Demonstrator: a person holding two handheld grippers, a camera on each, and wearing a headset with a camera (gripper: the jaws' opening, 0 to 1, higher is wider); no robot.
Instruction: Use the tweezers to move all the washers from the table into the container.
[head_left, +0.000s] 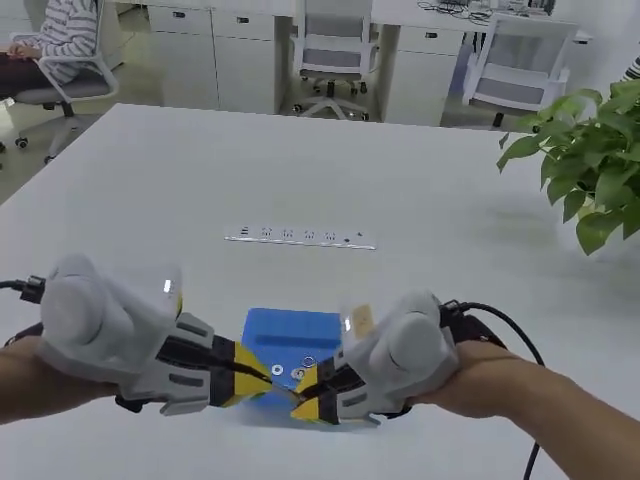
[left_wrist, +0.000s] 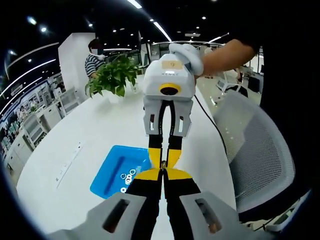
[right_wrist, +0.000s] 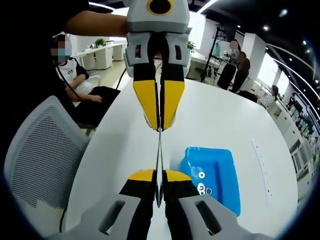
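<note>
A broad white table (head_left: 350, 170) stretched away beyond the jaws, open as far as the office chairs (head_left: 335, 55) and cabinets (head_left: 200, 50) past its far edge. A potted plant (head_left: 590, 150) stood out beyond the right gripper's side. At the table's near edge, the left hand (head_left: 25, 375) and right hand (head_left: 478, 372) held the left gripper (head_left: 262, 372) and right gripper (head_left: 303, 392) low and level, nose to nose, with the jaw tips almost touching. The blue container (head_left: 285, 335) sat just under and behind the meeting jaws, and a power strip (head_left: 300, 237) lay well beyond it. Both pairs of jaws were pressed together on the thin tweezers (right_wrist: 159, 150) running between them. Several washers (right_wrist: 201, 187) lay inside the container, just beside the jaw tips.
</note>
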